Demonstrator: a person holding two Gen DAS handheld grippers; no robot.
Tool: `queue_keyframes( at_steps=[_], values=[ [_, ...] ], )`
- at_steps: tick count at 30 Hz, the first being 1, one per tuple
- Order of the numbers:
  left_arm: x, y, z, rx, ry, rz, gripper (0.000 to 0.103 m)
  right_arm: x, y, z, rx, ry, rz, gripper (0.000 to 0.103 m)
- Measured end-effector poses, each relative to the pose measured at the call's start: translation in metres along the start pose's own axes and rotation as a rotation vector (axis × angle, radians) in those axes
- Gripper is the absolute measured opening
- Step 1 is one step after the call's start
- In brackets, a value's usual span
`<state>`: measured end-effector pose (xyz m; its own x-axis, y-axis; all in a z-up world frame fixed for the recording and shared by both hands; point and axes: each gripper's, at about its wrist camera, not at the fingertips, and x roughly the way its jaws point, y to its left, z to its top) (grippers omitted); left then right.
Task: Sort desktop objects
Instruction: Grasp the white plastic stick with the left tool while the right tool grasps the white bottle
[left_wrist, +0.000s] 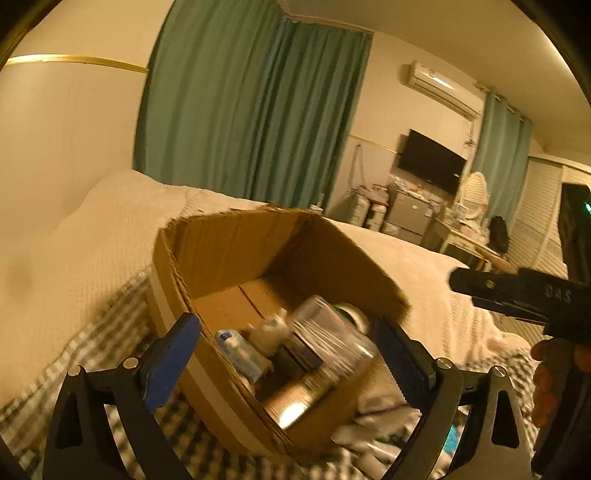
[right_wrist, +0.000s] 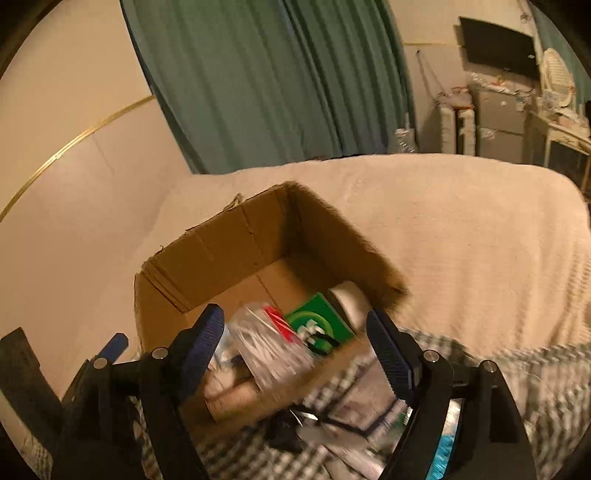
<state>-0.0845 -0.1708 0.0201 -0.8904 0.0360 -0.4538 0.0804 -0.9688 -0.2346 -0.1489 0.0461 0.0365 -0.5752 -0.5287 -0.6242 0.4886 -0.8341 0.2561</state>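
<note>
An open cardboard box stands on a checked cloth on the bed. Inside lie a blurred clear tub of cotton swabs, a green packet, a white jar, a shiny can and a small tube. My left gripper stands open over the box's near end, its pads clear of the tub. My right gripper is open too, above the same corner, nothing pressed between its pads. Its black body shows at the right of the left wrist view.
Several loose packets and dark items lie on the checked cloth in front of the box. A cream bedspread stretches behind and to the right. Green curtains, a wall television and a cluttered desk stand beyond the bed.
</note>
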Motion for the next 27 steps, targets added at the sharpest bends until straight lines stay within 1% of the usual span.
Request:
queue_keyframes(
  at_steps=[4,5,6,8,9,11,14,16,18,20,22,23,24,25,26,27],
  values=[
    [-0.017,-0.028,-0.019,0.045,0.034,-0.036,0.101,-0.046,-0.019,-0.028,-0.026,-0.042,-0.104,0.08],
    [-0.019,-0.038,-0.029,0.065,0.055,-0.057,0.101,-0.058,-0.026,-0.04,-0.034,-0.052,-0.14,0.08],
    [-0.018,-0.043,-0.034,0.073,0.069,-0.059,0.101,-0.066,-0.032,-0.05,-0.039,-0.054,-0.167,0.08],
    [-0.015,-0.059,-0.052,0.093,0.126,-0.068,0.101,-0.077,-0.045,-0.071,-0.027,-0.05,-0.203,0.08],
    [-0.013,-0.064,-0.06,0.099,0.149,-0.077,0.101,-0.08,-0.052,-0.082,-0.018,-0.039,-0.207,0.08],
    [-0.007,-0.082,-0.082,0.121,0.198,-0.092,0.101,-0.082,-0.063,-0.099,0.001,-0.024,-0.217,0.08],
    [0.008,-0.102,-0.114,0.159,0.27,-0.081,0.101,-0.075,-0.086,-0.131,0.044,0.02,-0.247,0.08],
    [0.021,-0.114,-0.136,0.193,0.324,-0.07,0.101,-0.071,-0.1,-0.145,0.063,0.038,-0.246,0.079],
    [0.031,-0.117,-0.151,0.206,0.357,-0.058,0.101,-0.066,-0.109,-0.158,0.081,0.052,-0.251,0.079],
    [0.041,-0.122,-0.163,0.218,0.37,-0.03,0.101,-0.059,-0.118,-0.17,0.108,0.074,-0.237,0.079],
    [0.053,-0.127,-0.17,0.23,0.383,-0.025,0.094,-0.055,-0.125,-0.179,0.124,0.089,-0.232,0.079],
    [0.059,-0.128,-0.173,0.232,0.401,-0.028,0.083,-0.053,-0.128,-0.182,0.128,0.096,-0.235,0.079],
    [0.066,-0.13,-0.177,0.238,0.43,-0.025,0.071,-0.051,-0.131,-0.184,0.13,0.098,-0.236,0.078],
    [0.076,-0.131,-0.184,0.244,0.478,-0.017,0.066,-0.049,-0.133,-0.185,0.132,0.101,-0.234,0.078],
    [0.082,-0.13,-0.187,0.245,0.508,-0.018,0.055,-0.05,-0.134,-0.186,0.135,0.102,-0.228,0.078],
    [0.086,-0.129,-0.191,0.245,0.527,-0.017,0.051,-0.05,-0.134,-0.186,0.136,0.099,-0.224,0.078]
  ],
)
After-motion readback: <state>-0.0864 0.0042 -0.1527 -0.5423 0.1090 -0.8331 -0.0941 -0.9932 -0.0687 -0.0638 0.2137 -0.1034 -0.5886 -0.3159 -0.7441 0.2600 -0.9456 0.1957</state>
